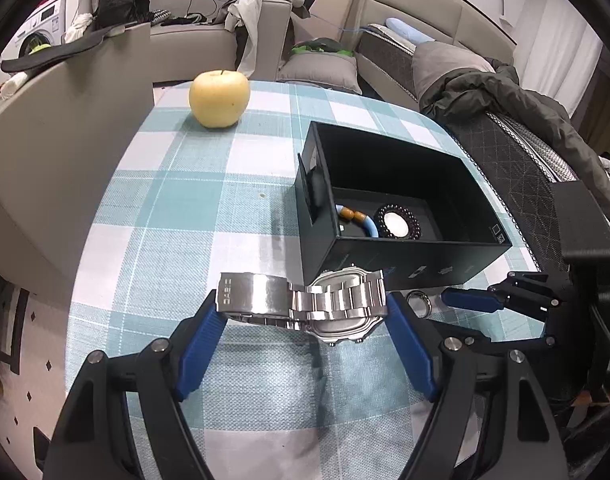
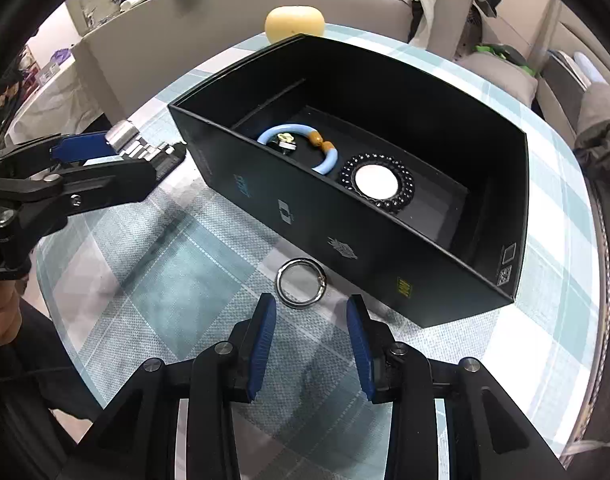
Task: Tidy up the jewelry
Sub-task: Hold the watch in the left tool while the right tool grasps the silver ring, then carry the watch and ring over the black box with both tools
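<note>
My left gripper [image 1: 303, 310] is shut on a silver metal watch [image 1: 305, 304], held just above the checked tablecloth in front of the black box [image 1: 401, 256]. In the right wrist view the left gripper [image 2: 117, 152] and the watch [image 2: 137, 146] show at the left of the box [image 2: 305, 216]. Inside the box lie a light-blue bracelet with amber beads [image 2: 325, 160] and a dark beaded bracelet around a white disc [image 2: 377, 182]. A silver ring [image 2: 302, 283] lies on the cloth just ahead of my open, empty right gripper [image 2: 311, 320]. The ring also shows in the left wrist view [image 1: 420, 303].
A yellow apple [image 1: 219, 98] sits at the far side of the round table [image 1: 165, 200]. Grey sofas with clothes surround the table. A dark jacket [image 1: 505, 96] lies at the right.
</note>
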`<act>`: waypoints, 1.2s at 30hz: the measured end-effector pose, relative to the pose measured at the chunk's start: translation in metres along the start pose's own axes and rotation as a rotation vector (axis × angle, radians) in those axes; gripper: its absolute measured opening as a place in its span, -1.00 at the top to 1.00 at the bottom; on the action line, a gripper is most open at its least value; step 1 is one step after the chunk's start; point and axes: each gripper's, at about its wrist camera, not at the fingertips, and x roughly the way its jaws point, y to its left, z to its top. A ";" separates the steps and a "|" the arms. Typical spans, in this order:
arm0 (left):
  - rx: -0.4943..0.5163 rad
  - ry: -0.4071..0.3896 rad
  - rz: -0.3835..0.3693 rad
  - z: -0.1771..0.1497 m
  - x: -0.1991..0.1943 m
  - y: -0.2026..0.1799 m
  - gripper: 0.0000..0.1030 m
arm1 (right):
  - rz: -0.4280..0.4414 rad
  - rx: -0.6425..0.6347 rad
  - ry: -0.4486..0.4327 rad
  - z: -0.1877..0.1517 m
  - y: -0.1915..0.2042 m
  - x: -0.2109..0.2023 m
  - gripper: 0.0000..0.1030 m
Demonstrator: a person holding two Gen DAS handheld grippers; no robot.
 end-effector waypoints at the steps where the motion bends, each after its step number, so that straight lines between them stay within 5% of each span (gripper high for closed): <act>1: -0.003 -0.003 0.001 0.000 0.000 0.000 -0.47 | -0.001 0.002 0.001 0.000 -0.002 0.000 0.32; 24: -0.009 -0.001 0.014 0.002 0.002 0.001 -0.47 | 0.031 -0.021 -0.033 0.002 0.005 0.002 0.49; 36: -0.005 -0.031 0.023 0.000 -0.009 0.001 -0.47 | 0.101 -0.010 -0.144 0.006 -0.003 -0.032 0.49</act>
